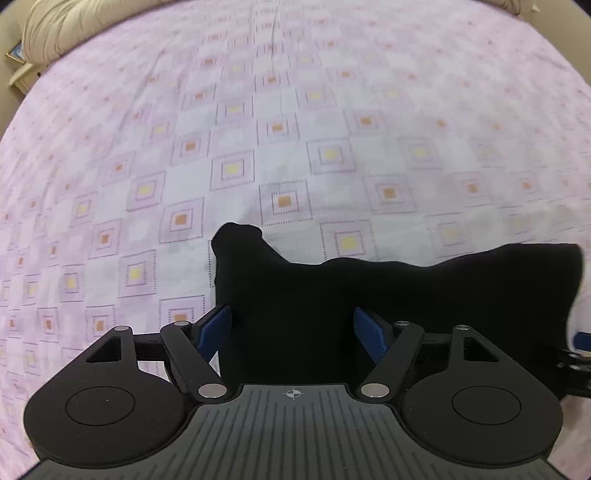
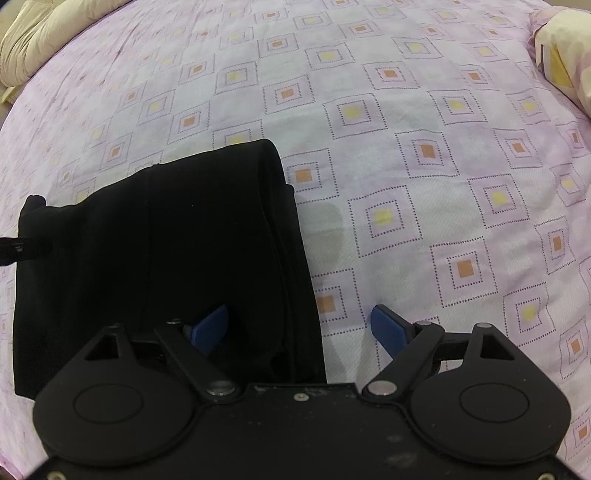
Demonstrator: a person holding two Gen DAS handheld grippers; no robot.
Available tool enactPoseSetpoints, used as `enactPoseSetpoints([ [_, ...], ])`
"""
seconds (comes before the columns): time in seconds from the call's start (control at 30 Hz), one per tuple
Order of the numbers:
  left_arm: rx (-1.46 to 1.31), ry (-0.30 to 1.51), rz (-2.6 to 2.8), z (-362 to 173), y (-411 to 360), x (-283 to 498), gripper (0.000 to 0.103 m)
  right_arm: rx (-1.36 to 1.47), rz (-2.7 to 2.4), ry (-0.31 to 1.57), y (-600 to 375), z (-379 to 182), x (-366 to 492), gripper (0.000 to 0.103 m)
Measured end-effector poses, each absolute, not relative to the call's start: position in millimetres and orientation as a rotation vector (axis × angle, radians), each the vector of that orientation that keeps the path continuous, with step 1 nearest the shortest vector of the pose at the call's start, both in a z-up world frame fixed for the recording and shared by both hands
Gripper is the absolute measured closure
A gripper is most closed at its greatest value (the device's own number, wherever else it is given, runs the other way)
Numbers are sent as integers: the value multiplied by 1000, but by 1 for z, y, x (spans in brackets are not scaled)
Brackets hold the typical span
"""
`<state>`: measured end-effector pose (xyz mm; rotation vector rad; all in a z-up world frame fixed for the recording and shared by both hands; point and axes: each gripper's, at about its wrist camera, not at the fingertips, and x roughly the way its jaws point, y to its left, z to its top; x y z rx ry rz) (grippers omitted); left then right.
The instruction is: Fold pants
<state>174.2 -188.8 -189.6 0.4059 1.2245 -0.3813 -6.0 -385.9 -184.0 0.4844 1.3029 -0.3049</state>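
Note:
The black pants point(image 1: 388, 295) lie folded in a thick bundle on the pink patterned bedsheet point(image 1: 295, 110). In the left wrist view my left gripper point(image 1: 291, 328) is open, its blue pads either side of the bundle's left part, just above it. In the right wrist view the pants point(image 2: 166, 240) fill the left half, with a rolled fold edge along their right side. My right gripper point(image 2: 299, 325) is open and straddles that right edge: the left pad point(image 2: 210, 328) is over the cloth, the right pad point(image 2: 388, 328) over bare sheet.
A beige pillow point(image 1: 62, 26) lies at the far left of the bed, also in the right wrist view point(image 2: 37, 33). A cream and pink quilt point(image 2: 565, 55) lies at the far right. A small framed object point(image 1: 16, 51) sits beyond the bed's left edge.

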Motion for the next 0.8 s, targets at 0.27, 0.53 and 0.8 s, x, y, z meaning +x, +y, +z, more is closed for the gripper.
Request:
enactPoseSetpoints([
  [0.27, 374, 1252, -401, -203, -179, 182, 23, 513, -294, 1314, -390, -178, -2, 15],
  [0.53, 359, 1202, -450, -203, -169, 174, 21, 524, -206, 1080, -402, -154, 10, 15],
  [0.8, 303, 1123, -473, -173, -149, 161, 33, 371, -137, 1048, -390, -154, 37, 66],
])
